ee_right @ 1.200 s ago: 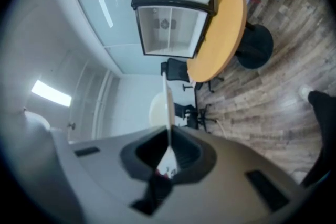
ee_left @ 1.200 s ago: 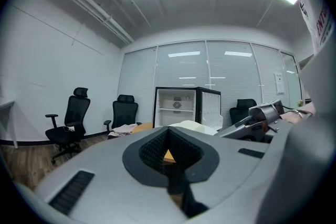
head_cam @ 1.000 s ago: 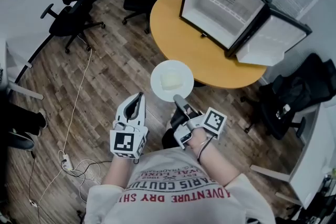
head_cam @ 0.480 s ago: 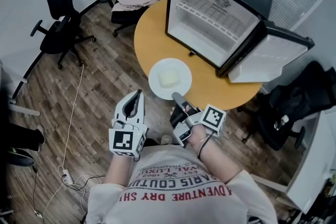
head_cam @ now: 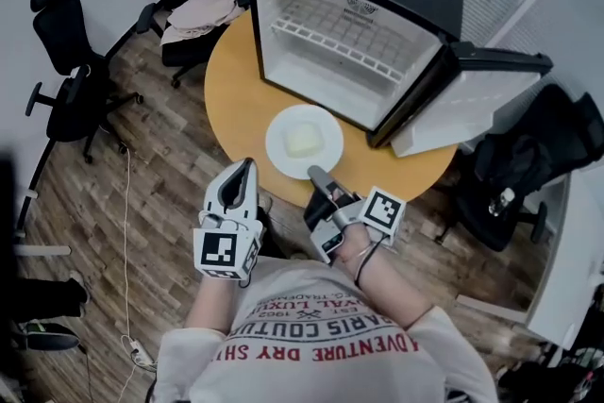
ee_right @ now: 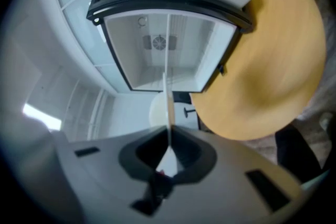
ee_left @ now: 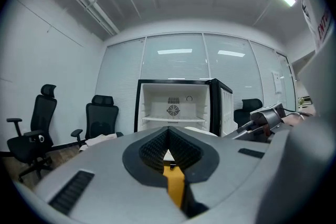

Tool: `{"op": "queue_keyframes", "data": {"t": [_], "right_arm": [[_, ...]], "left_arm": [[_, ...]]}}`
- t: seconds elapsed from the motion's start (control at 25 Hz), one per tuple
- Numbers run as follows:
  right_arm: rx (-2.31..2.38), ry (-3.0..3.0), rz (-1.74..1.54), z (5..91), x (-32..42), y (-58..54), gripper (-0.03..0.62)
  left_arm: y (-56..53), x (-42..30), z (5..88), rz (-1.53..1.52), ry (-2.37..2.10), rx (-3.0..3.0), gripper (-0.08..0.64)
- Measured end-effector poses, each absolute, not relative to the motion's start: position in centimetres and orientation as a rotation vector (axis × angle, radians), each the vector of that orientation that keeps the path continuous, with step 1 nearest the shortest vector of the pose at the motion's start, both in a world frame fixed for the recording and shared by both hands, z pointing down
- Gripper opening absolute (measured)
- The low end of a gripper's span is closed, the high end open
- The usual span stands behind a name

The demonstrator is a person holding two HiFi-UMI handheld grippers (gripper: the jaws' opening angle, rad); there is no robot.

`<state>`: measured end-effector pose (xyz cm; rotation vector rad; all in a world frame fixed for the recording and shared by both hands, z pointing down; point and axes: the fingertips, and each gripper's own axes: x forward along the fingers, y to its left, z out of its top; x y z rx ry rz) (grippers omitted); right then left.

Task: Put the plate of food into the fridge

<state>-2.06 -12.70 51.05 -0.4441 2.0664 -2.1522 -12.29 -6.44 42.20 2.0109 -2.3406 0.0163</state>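
Observation:
A white plate (head_cam: pixel 304 142) with a pale piece of food (head_cam: pixel 303 140) hangs level over the near part of the round wooden table (head_cam: pixel 236 104). My right gripper (head_cam: pixel 316 173) is shut on its near rim. In the right gripper view the plate (ee_right: pixel 168 107) shows edge-on as a thin line between the jaws. Just beyond it stands the black fridge (head_cam: pixel 349 33), its door (head_cam: pixel 462 99) swung open to the right, white inside with a wire shelf. My left gripper (head_cam: pixel 247 167) is shut and empty, left of the plate; it faces the fridge (ee_left: pixel 178 107).
An office chair with a pink cloth (head_cam: pixel 203 7) stands behind the table, another black chair (head_cam: pixel 66 61) at the left, and a chair with dark bags (head_cam: pixel 528 165) at the right. A white cable (head_cam: pixel 127 231) runs along the wooden floor.
The person has walked toward the table: the fridge and table are nearer, and the plate, earlier over the floor short of the table, now hangs over its near part. Both grippers keep their pose.

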Motion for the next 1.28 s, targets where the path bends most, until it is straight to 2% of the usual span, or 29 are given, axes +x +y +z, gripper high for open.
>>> {"op": "queue_keyframes", "data": {"t": [0.72,1.28], "right_arm": [[-0.766,1.774,-1.888,48.8,-7.6,-24.4,0.038],[-0.923,1.622,-1.772,49.3,-9.4,-29.2,0.038]], "left_arm": [[-23.2,-18.3,40.4,0.064,-1.861,2.506,0.026],[-28.7,-20.3,41.5,0.073,-1.64,2.655,0.026]]}}
